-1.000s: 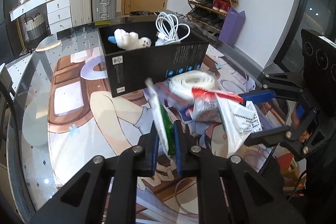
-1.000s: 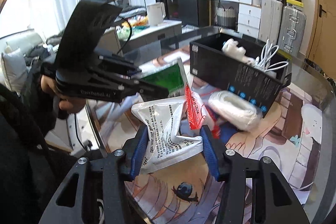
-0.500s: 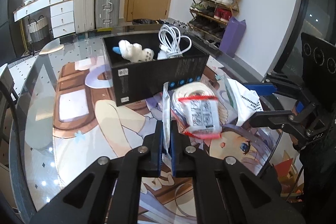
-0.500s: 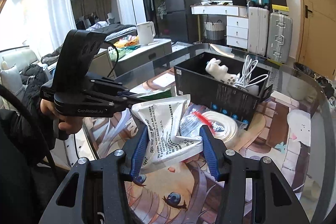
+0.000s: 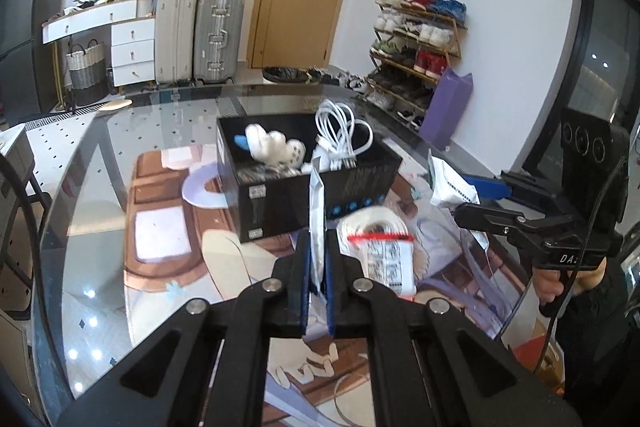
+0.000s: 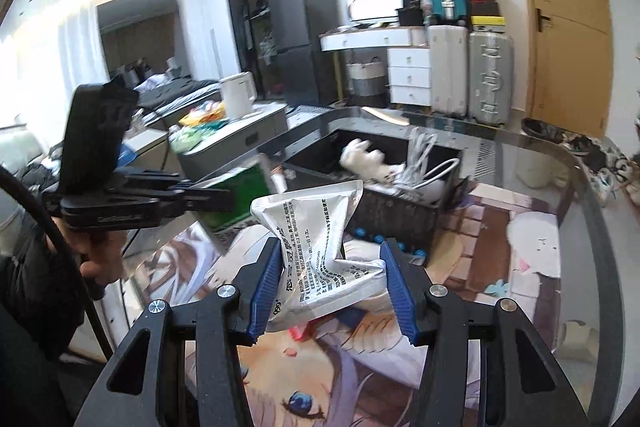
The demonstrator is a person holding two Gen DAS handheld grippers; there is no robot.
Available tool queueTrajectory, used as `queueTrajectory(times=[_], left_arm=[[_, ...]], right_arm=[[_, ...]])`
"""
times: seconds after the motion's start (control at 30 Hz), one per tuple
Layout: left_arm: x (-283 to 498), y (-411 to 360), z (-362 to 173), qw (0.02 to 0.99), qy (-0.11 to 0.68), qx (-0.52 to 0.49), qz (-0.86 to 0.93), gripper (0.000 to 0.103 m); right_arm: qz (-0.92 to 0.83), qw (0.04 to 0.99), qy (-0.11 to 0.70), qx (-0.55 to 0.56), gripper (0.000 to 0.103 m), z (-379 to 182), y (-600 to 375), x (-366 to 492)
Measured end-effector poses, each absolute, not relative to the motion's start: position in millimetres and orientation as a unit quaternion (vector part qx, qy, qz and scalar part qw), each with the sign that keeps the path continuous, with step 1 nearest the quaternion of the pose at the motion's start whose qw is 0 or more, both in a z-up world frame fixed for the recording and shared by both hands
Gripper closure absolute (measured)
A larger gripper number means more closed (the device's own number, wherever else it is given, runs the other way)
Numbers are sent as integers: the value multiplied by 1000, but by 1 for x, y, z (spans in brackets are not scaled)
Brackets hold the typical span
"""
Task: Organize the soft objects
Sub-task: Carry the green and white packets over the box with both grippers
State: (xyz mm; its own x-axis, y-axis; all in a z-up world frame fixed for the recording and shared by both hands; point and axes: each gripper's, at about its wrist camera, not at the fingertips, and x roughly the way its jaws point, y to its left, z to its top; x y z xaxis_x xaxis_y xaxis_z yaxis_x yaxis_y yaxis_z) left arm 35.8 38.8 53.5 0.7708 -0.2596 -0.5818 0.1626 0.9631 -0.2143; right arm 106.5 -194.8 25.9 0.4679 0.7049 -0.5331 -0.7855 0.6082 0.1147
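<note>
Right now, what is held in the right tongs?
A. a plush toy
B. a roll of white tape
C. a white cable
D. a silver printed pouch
D: the right tongs pinch the crumpled silver pouch between the blue pads, while the cable and plush toy lie in the black box.

Ahead of our left gripper point(image 5: 318, 277), the black box point(image 5: 280, 203) blocks the way low down; its open top is half filled by a plush toy point(image 5: 272, 147) and white cables point(image 5: 340, 135). Bare glass table point(image 5: 100, 227) lies leftward.
</note>
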Motion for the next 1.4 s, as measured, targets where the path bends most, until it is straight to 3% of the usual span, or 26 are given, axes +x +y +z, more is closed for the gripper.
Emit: queueTrajectory(times=[0.7,1.4], left_arm=[[101,51,74,949,288,-100,-84,100],[154,45,42,938,323,-99,-72,100]], right_arm=[[369,880,292,-64,52,38,-162,169],[317,887,288,-172,52,20,-102,208]])
